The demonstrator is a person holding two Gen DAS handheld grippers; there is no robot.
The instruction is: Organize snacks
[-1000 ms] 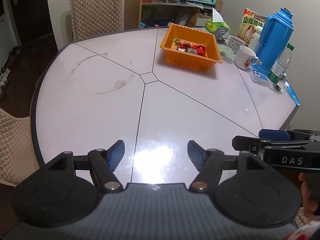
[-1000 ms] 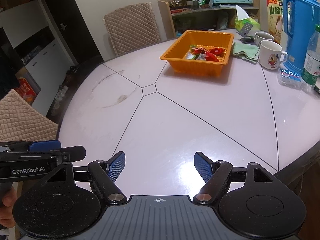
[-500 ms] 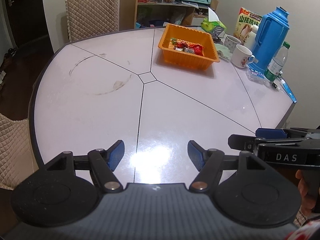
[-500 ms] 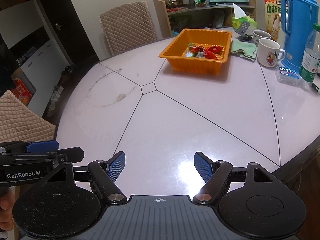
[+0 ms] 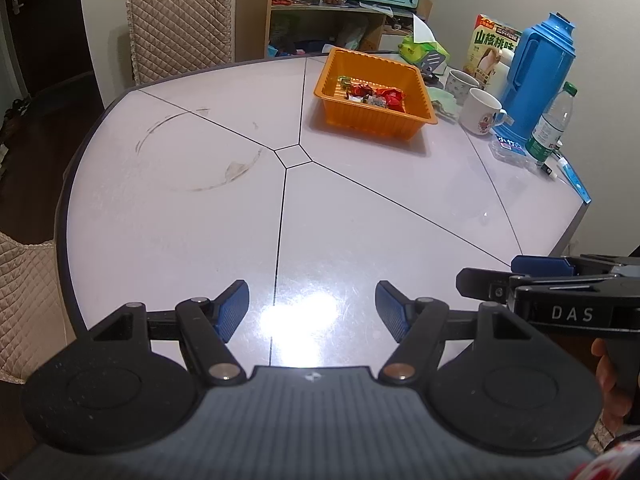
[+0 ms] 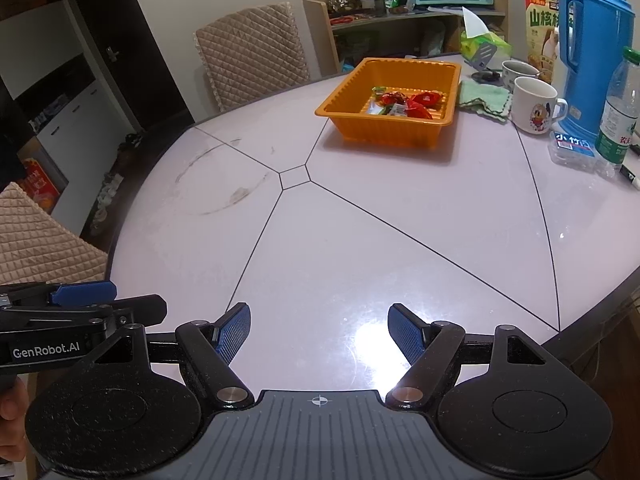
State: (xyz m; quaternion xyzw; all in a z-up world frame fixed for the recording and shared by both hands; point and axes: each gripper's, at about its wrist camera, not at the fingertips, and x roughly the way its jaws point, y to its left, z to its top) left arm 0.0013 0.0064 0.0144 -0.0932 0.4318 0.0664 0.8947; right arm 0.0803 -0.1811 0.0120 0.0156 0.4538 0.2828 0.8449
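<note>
An orange tray [image 5: 332, 80] stands at the far side of the round table and holds several wrapped snacks [image 5: 374, 94]. It also shows in the right wrist view [image 6: 348, 96], with the snacks [image 6: 408, 104] inside. My left gripper [image 5: 312, 308] is open and empty, low over the near table edge. My right gripper [image 6: 319, 330] is open and empty, beside it. Each gripper shows at the side of the other's view. Both are far from the tray.
At the table's right stand a blue thermos [image 5: 536, 76], two mugs [image 5: 482, 112], a water bottle [image 5: 552, 124], a snack box [image 5: 494, 44], a tissue pack [image 5: 424, 46] and a green cloth [image 6: 484, 98]. Padded chairs [image 5: 180, 20] stand around. The table edge [image 5: 64, 240] is close.
Both grippers have drawn back slightly and tilted, so the tray looks a little farther off. Both jaws stay open. Nothing on the table has moved.
</note>
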